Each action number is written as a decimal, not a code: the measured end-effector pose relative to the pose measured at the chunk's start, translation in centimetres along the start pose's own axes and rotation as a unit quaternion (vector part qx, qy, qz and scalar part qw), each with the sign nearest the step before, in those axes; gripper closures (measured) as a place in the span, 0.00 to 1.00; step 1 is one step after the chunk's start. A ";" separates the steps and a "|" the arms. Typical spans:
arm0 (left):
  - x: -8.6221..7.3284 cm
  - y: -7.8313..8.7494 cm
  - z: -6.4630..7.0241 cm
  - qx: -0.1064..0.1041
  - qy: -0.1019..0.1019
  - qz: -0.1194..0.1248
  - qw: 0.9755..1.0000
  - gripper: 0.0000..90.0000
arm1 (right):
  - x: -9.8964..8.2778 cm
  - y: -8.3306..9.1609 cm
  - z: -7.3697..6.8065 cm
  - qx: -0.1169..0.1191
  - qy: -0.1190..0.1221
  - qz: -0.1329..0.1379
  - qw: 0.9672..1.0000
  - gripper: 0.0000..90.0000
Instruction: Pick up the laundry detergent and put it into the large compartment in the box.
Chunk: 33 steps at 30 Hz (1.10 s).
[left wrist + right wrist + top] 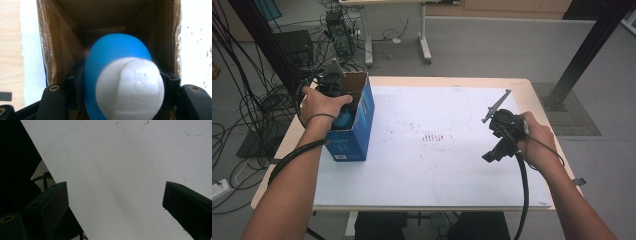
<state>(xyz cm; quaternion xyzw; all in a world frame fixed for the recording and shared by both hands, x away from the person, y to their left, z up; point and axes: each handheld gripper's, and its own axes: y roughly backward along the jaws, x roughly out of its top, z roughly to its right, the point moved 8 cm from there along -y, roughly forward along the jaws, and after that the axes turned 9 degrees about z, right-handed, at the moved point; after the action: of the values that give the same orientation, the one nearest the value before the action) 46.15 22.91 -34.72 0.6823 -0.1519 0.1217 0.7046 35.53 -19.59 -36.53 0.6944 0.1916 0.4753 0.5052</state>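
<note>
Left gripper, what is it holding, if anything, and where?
The left gripper is shut on a blue and white egg-shaped toy, its fingers pressing its two sides, inside the open cardboard box.

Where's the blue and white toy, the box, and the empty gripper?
blue and white toy (pixel 117 57), left gripper view, blue upper part.
box (pixel 362 125), high view, blue side wall.
right gripper (pixel 115 202), right gripper view, between its open jaws.

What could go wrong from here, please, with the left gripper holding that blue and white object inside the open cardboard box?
1. The blue and white object is rounded and smooth-looking, so it might slip from the left gripper.
2. The cardboard box is narrow; the gripper or object could catch its walls and tip or drag it.
3. The box stands near the table's left edge, and the open right gripper is too far to steady it.
</note>
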 end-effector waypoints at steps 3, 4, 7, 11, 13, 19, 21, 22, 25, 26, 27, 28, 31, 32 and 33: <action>0.0 0.0 0.1 0.001 0.001 0.001 1.000 0.42 | 0.0 0.0 0.0 0.000 0.000 0.001 1.000 0.07; 0.0 0.0 0.0 0.001 0.001 0.001 1.000 0.42 | 0.0 0.0 0.0 0.000 0.000 0.001 1.000 0.07; 0.0 0.0 0.0 0.000 0.001 0.001 1.000 0.42 | 0.0 0.0 0.0 0.001 0.000 0.001 1.000 0.07; 0.0 0.0 0.0 0.000 0.002 0.001 1.000 0.42 | 0.0 0.0 0.0 0.001 0.001 0.001 1.000 0.07; 0.0 0.0 0.0 0.000 0.002 0.001 1.000 0.42 | 0.0 0.0 0.0 0.000 0.001 0.001 1.000 0.07; 0.0 0.0 -0.1 -0.001 0.002 0.000 1.000 0.42 | 0.0 0.0 0.0 0.001 0.000 0.000 1.000 0.07; 0.0 0.0 -0.1 -0.002 0.003 0.000 1.000 0.42 | 0.0 0.0 0.0 0.001 0.000 0.002 1.000 0.07; 0.0 0.0 -0.1 -0.001 0.003 0.000 1.000 0.42 | 0.0 0.0 0.0 0.001 0.000 0.002 1.000 0.07; 0.0 0.0 -0.1 -0.001 0.003 0.001 1.000 0.42 | 0.1 -0.1 0.0 0.003 0.002 0.002 1.000 0.07; 0.0 0.0 -0.1 -0.001 0.004 0.002 1.000 0.42 | 0.1 -0.1 0.0 0.002 0.002 0.002 1.000 0.07; 0.0 0.0 -0.1 -0.001 0.005 0.002 1.000 0.42 | 0.1 -0.1 0.0 0.002 0.002 0.002 1.000 0.07; 0.0 0.0 -0.1 -0.001 0.005 0.003 1.000 0.42 | 0.1 -0.1 0.0 0.003 0.002 0.002 1.000 0.07; 0.0 -0.1 -0.1 -0.001 0.007 0.003 1.000 0.42 | 0.1 -0.1 0.0 0.003 0.002 0.001 1.000 0.07; 0.0 -0.1 -0.1 -0.002 0.007 0.002 1.000 0.42 | 0.1 -0.1 -0.1 0.003 0.001 0.002 1.000 0.07; 0.0 0.0 -0.1 -0.001 0.007 0.002 1.000 0.42 | 0.1 -0.1 0.0 0.003 0.001 0.002 1.000 0.07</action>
<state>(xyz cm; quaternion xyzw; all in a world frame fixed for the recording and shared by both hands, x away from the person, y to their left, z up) 46.18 23.03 -34.77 0.6804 -0.1487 0.1273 0.7062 35.56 -19.45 -36.60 0.6953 0.1923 0.4765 0.5025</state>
